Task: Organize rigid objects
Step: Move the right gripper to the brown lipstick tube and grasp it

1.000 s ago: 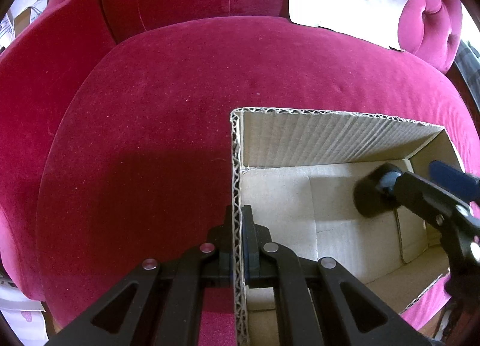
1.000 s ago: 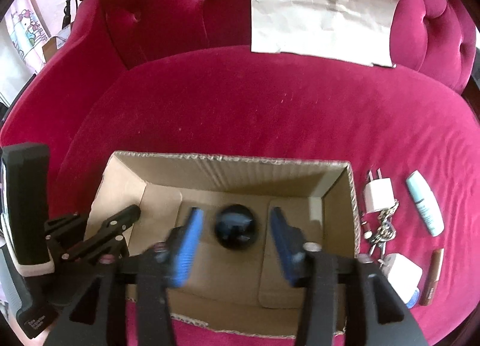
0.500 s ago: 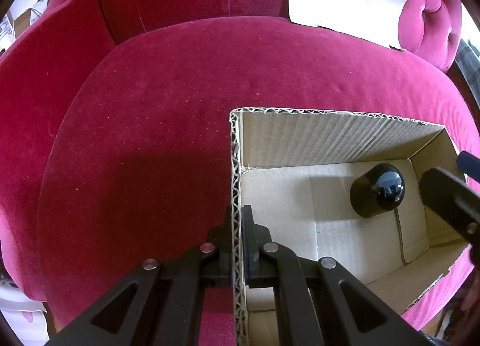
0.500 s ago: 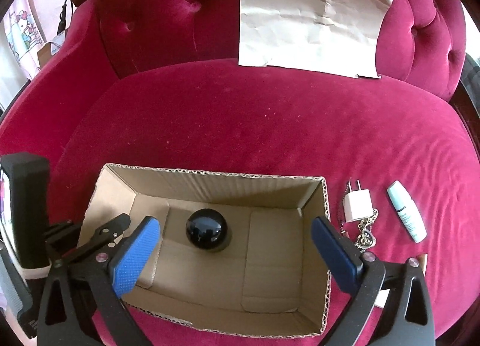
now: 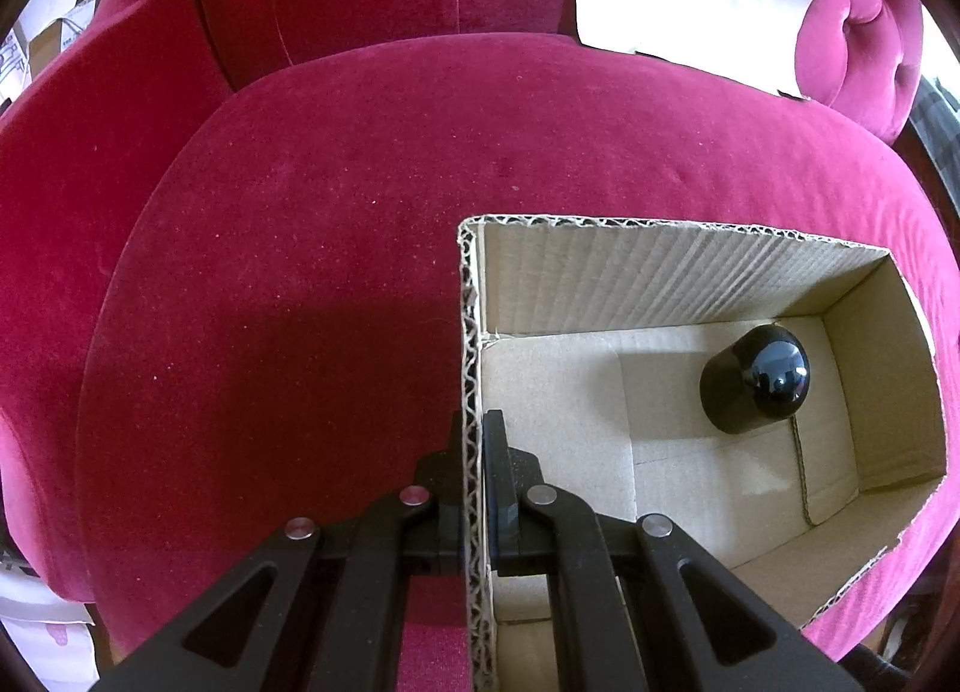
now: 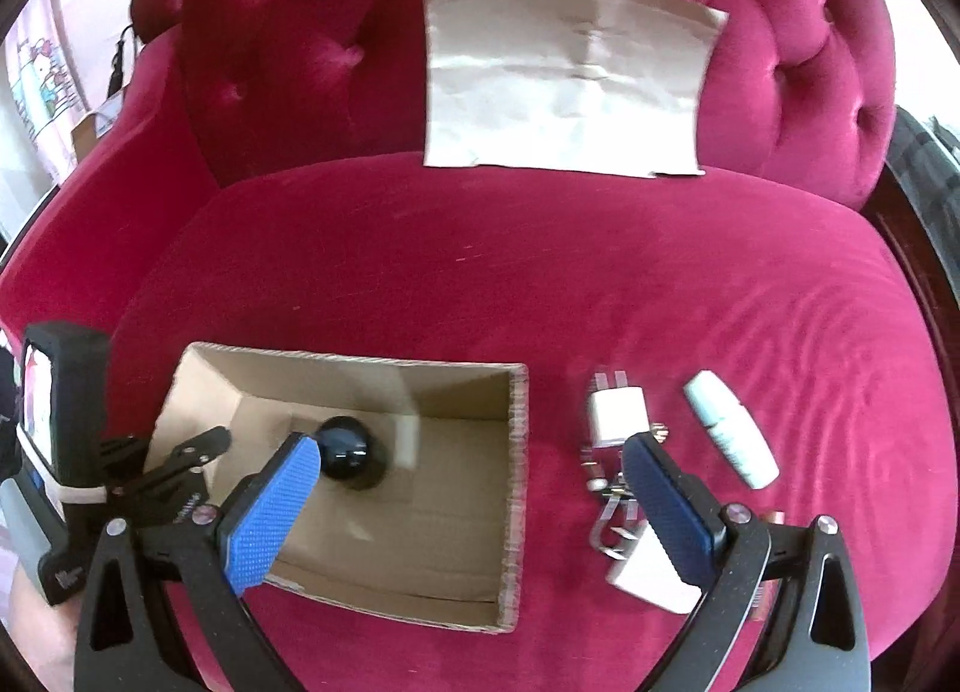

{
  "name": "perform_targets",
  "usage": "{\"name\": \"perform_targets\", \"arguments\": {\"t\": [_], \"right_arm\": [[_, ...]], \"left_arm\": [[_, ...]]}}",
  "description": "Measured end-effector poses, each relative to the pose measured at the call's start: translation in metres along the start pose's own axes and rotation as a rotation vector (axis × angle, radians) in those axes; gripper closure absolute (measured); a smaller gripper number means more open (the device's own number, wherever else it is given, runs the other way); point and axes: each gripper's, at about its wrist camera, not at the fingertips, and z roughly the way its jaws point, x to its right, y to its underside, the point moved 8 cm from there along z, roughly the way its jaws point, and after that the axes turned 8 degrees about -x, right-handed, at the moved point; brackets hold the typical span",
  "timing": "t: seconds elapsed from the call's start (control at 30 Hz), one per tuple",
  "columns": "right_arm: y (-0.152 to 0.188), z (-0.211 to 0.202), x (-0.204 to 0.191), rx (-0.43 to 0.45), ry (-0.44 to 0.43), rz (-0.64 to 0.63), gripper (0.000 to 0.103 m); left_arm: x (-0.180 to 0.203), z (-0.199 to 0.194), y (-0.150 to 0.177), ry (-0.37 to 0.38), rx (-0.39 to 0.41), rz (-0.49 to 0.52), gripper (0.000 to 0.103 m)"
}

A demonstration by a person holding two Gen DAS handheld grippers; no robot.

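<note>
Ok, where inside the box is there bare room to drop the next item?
The cardboard box floor is bare between the black domed object and the wall the left gripper clamps. It is crowded outside, around the white charger.

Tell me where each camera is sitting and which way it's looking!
Left wrist: sits on the left claw, looking down along it at the brown cardboard box on the pink velvet sofa; its black fingers pinch the box wall.
Right wrist: sits on the right claw, looking down over the box; its blue-padded fingers stand wide open, and the left claw shows too.
Shared: box, sofa, shiny black dome-topped object inside.
</note>
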Motion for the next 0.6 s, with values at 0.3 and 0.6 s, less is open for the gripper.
{"name": "perform_targets", "arguments": {"t": [0.3, 0.6], "right_arm": [[0.002, -0.011, 0.048, 0.016, 0.058, 0.053, 0.000], [0.015, -0.014, 0.095, 0.004, 0.119, 0.102, 0.000]], "left_arm": [[-0.001, 0.000, 0.000, -0.002, -0.001, 0.000, 0.100], [-0.001, 0.001, 0.001, -0.002, 0.000, -0.002, 0.100]]}}
